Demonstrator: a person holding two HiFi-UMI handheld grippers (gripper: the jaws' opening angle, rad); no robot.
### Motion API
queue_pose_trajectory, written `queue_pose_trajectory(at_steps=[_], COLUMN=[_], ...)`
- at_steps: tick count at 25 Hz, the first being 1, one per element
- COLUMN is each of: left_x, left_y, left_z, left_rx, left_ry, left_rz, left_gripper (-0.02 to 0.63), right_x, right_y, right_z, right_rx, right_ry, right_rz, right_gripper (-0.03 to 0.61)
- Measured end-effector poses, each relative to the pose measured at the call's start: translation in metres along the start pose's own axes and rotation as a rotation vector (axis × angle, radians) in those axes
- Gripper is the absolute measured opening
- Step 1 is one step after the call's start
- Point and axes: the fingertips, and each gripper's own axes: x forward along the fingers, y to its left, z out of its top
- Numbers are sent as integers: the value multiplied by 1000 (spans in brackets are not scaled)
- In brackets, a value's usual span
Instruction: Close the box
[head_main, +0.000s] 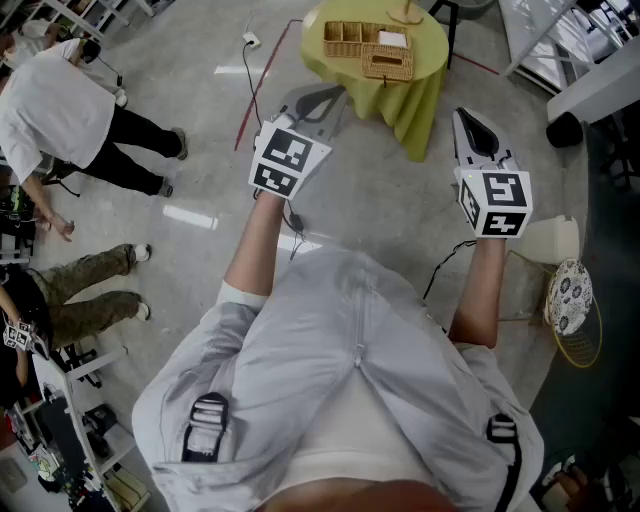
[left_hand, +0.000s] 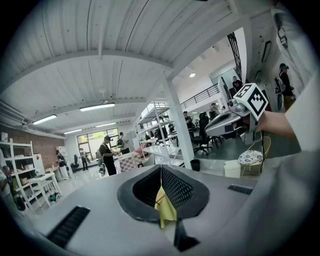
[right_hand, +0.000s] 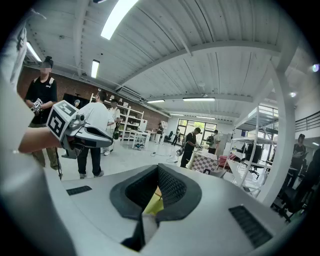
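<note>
Wicker box (head_main: 368, 48) is seen far ahead on the green-clothed table (head_main: 412, 108), lid possibly open. Left gripper (head_main: 322, 98) and right gripper (head_main: 467, 120) are held closed, empty. Box could be shoved off the table if the lid is pushed too hard.

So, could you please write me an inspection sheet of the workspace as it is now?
Surface: cloth-covered round table, yellow-green, ahead of both grippers.
Job's things: wicker box on the table, compartments showing, so not closed.
Clutter: white item on the box, kind unclear.
Grippers: left gripper and right gripper both shut, empty, short of the table.
Cables: red cable and white plug lead on the floor, left of the table.
Surroundings: people at left; wire chair and white bin at right.
</note>
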Motion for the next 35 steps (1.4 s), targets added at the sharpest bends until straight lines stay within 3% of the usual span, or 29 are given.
queue_pose_trajectory(at_steps=[10,20,31,35], left_x=[17,38,94,120], left_y=[-20,-44,-33,3], left_z=[-8,-31,-51,-56], left_rx=[-30,-66,-92,-81], left_ry=[30,101,112,107], left_rz=[5,50,54,48], left_gripper=[31,31,31,31], right_x=[-10,-22,20,57], right_y=[-24,-50,-94,-103], right_z=[-17,-61,-99,-92], right_rx=[54,83,118,111], right_ry=[-16,30,65,68], right_rz=[-3,32,-3,-19], right_gripper=[23,23,23,23])
